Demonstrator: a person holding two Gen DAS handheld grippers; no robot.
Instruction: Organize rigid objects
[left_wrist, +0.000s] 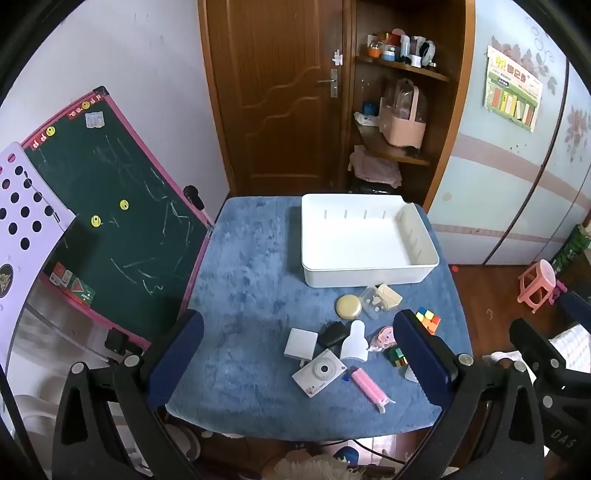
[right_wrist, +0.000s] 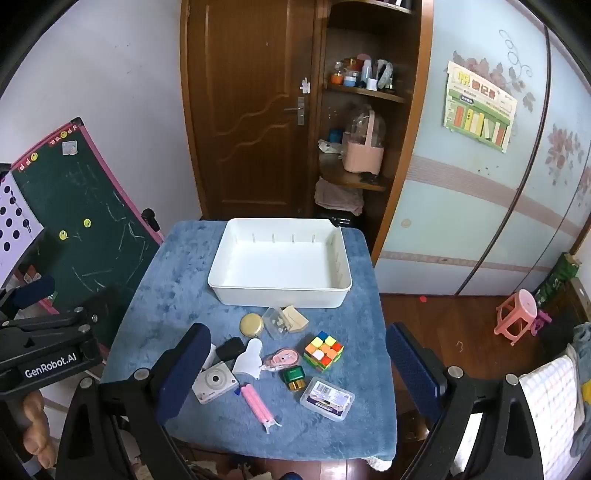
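Nothing is sorted yet, as I judge it. The white bin (right_wrist: 280, 264) stands at the far edge of the blue tabletop (right_wrist: 173, 295), and nothing lies inside it. All small objects lie loose between the bin and the near edge: a round gold tin (right_wrist: 251, 325), a clear small box (right_wrist: 277, 322), a Rubik's cube (right_wrist: 323, 350), a black case (right_wrist: 230, 349), a white toy camera (right_wrist: 215, 382), a pink pen-like item (right_wrist: 256, 404), a green and gold block (right_wrist: 294, 377) and a clear labelled box (right_wrist: 327, 398).

The left gripper (left_wrist: 295, 354) and the right gripper (right_wrist: 295, 365) both hang above the near edge with fingers spread wide, holding nothing.

Every object must still go into the bin, so the whole work remains.
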